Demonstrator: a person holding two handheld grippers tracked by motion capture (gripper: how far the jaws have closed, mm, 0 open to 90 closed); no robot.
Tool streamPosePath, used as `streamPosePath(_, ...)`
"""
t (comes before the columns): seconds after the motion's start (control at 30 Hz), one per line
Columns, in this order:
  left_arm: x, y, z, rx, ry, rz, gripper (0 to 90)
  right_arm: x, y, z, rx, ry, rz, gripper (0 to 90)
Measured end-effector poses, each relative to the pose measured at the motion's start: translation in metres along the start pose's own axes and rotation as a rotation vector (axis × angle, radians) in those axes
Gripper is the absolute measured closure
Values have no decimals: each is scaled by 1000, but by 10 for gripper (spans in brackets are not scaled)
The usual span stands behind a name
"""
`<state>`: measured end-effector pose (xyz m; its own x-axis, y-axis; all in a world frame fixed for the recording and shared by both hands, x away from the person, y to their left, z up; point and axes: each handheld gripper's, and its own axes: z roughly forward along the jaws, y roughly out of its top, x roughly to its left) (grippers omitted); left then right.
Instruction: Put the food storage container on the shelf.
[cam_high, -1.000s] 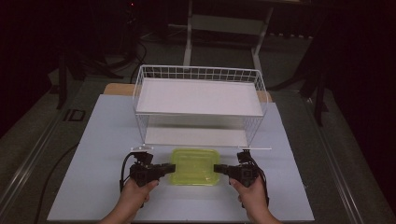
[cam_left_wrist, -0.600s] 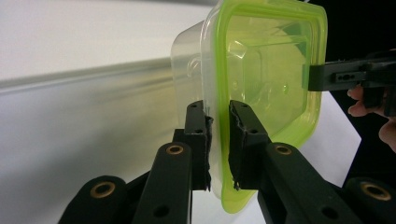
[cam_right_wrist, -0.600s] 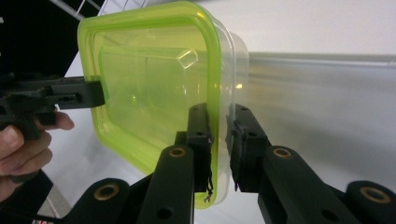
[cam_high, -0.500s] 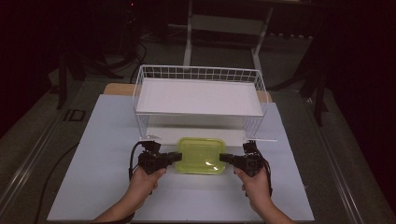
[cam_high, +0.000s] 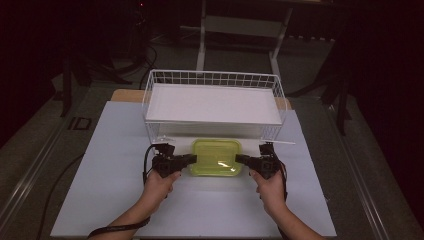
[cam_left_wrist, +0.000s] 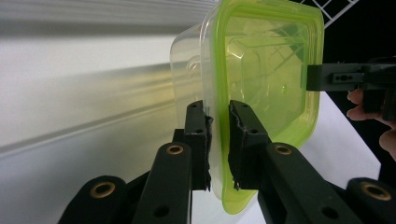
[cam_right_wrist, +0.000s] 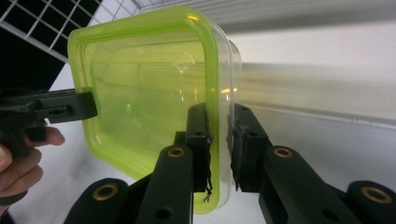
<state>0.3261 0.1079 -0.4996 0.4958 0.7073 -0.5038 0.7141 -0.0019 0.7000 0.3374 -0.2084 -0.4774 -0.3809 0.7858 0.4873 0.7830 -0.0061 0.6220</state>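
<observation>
A clear rectangular plastic container with a lime-green lid (cam_high: 216, 156) sits at the front foot of a white wire basket rack with a flat white shelf (cam_high: 212, 104), on a pale grey table sheet (cam_high: 115, 150). Whether the container rests on the sheet or hangs just above it cannot be told.

The left gripper (cam_high: 189, 159) is clamped on the left rim of the lid; in the left gripper view (cam_left_wrist: 219, 140) its jaws pinch the green lip from both sides. The right gripper (cam_high: 241, 160) is clamped on the opposite rim in the same manner, as the right gripper view (cam_right_wrist: 219, 142) confirms. Each gripper is held in one of the person's hands.

Judged step: a two-handed carry of the container toward the space under the rack's shelf.

Procedure for this step:
1. Hold both grips on the lid lip with equal pressure. The lip is thin and the pads cover little of it; an uneven squeeze may let it slip.
2. Keep the two grippers level with each other so that the container does not tilt.
3. Move both hands forward at one rate. A lag on one side twists the container.
4. Mind the rack's front wire edge, which lies just beyond the container's far side.
5. Note that the lid alone bears the load; if it is not snapped on, the tub may drop.
</observation>
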Motion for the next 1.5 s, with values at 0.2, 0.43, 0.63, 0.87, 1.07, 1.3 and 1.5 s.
streamPosePath(0.2, 7, 1, 6, -8, 2, 8, 795, -5, 1, 9, -3, -11, 3, 787)
streamPosePath(0.43, 16, 3, 12, -19, 7, 9, 795, -9, 6, 19, -11, -23, 9, 785)
streamPosePath(0.63, 21, 5, 16, -30, 11, 11, 796, -10, 8, 25, -12, -33, 13, 783)
streamPosePath(0.87, 26, 7, 23, -33, 27, 21, 795, -12, 12, 34, -21, -70, -1, 775)
streamPosePath(1.07, 31, 8, 25, -47, 11, 21, 791, -13, 14, 37, -28, -76, 2, 777)
streamPosePath(1.3, 34, 7, 28, -100, 17, 61, 755, -14, 16, 39, -59, -74, -7, 757)
streamPosePath(1.5, 36, 7, 32, -132, 36, 99, 695, -13, 18, 43, -88, -94, -47, 718)
